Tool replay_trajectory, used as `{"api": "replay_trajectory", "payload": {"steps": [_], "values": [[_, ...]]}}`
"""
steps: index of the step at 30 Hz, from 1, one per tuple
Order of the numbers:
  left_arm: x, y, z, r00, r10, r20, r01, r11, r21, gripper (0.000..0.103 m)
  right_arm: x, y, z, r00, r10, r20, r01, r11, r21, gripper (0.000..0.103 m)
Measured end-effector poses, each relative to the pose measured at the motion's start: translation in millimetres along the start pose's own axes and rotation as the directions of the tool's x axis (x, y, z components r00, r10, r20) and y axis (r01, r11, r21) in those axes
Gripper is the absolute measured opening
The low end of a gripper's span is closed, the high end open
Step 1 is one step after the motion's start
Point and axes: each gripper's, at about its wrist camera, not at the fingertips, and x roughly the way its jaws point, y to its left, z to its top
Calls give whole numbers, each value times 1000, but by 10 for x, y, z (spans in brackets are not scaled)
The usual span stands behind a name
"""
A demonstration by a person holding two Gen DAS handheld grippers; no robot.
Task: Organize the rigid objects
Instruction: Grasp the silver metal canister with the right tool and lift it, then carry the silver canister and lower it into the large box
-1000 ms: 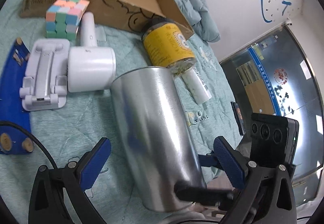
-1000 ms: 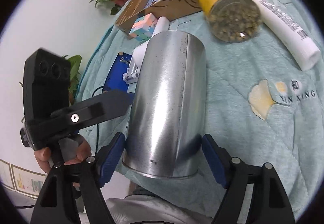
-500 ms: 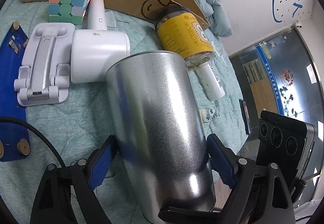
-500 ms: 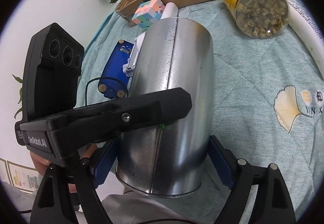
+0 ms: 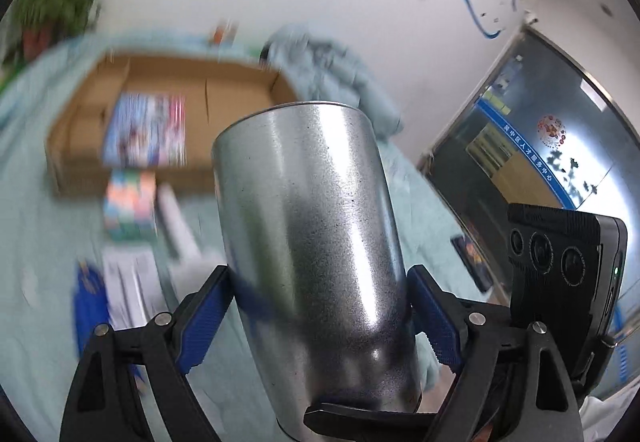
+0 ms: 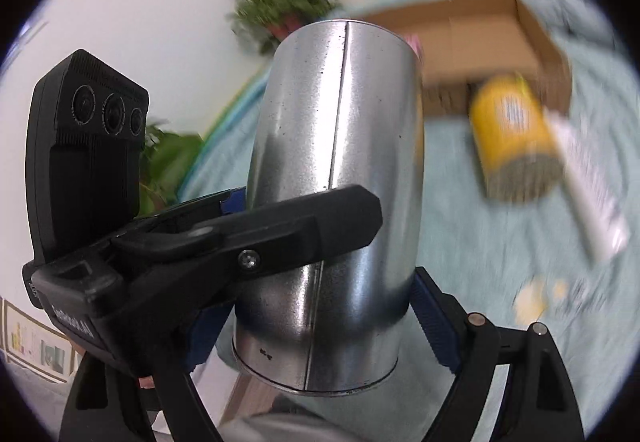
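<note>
A large shiny metal can (image 5: 316, 242) fills the middle of both views and is lifted off the teal bed cover. My left gripper (image 5: 316, 318) is shut on its lower part, blue pads on both sides. My right gripper (image 6: 320, 322) is also shut on the metal can (image 6: 332, 182), near its bottom rim. The left gripper's black finger crosses the can in the right wrist view. Behind it lies an open cardboard box (image 5: 192, 94) with a colourful booklet (image 5: 146, 130) inside.
A pastel puzzle cube (image 5: 128, 202), a white device (image 5: 176, 226) and a blue board (image 5: 90, 282) lie left on the bed cover. A yellow-labelled jar (image 6: 516, 146) and a white tube (image 6: 592, 190) lie right. Potted plants (image 6: 288, 6) stand by the wall.
Both grippers have raised and tilted the can upward, so the views now look toward the box and wall. The background is blurred by the motion. The left gripper has closed onto the can.
</note>
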Motion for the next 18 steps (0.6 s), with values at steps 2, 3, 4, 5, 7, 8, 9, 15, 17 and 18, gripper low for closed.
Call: {"api": "replay_trajectory", "payload": {"steps": [2, 3, 4, 5, 7, 8, 9, 15, 17, 18], "values": [[-99, -78, 204, 999, 17, 29, -18, 1000, 25, 86, -89, 40, 191, 1000, 14, 22, -13, 1000, -24, 85], [-141, -98, 310, 999, 23, 41, -24, 999, 32, 86, -134, 57, 312, 999, 20, 31, -19, 999, -36, 85], [-184, -118, 452, 998, 31, 54, -33, 999, 36, 86, -172, 68, 425, 999, 26, 38, -24, 999, -45, 85], [-193, -160, 564, 997, 38, 62, -41, 998, 42, 86, -182, 93, 519, 999, 31, 41, -29, 998, -50, 85], [-229, -192, 796, 996, 52, 73, -56, 997, 57, 86, -213, 91, 737, 998, 47, 42, -45, 998, -48, 85], [-241, -195, 888, 996, 54, 74, -58, 997, 60, 86, -229, 86, 822, 998, 52, 44, -50, 998, -49, 85], [-243, -191, 1002, 996, 51, 73, -56, 997, 61, 86, -241, 84, 895, 998, 53, 46, -51, 997, -52, 85], [-207, -131, 1486, 997, 44, 64, -47, 998, 42, 86, -214, 10, 1264, 999, 39, 38, -36, 998, -58, 85], [-134, -47, 1650, 998, 35, 53, -36, 999, 26, 86, -183, -22, 1325, 999, 32, 35, -30, 998, -58, 85], [-65, -3, 1728, 999, 31, 45, -32, 999, 16, 86, -182, -38, 1363, 999, 28, 33, -26, 998, -59, 85]]}}
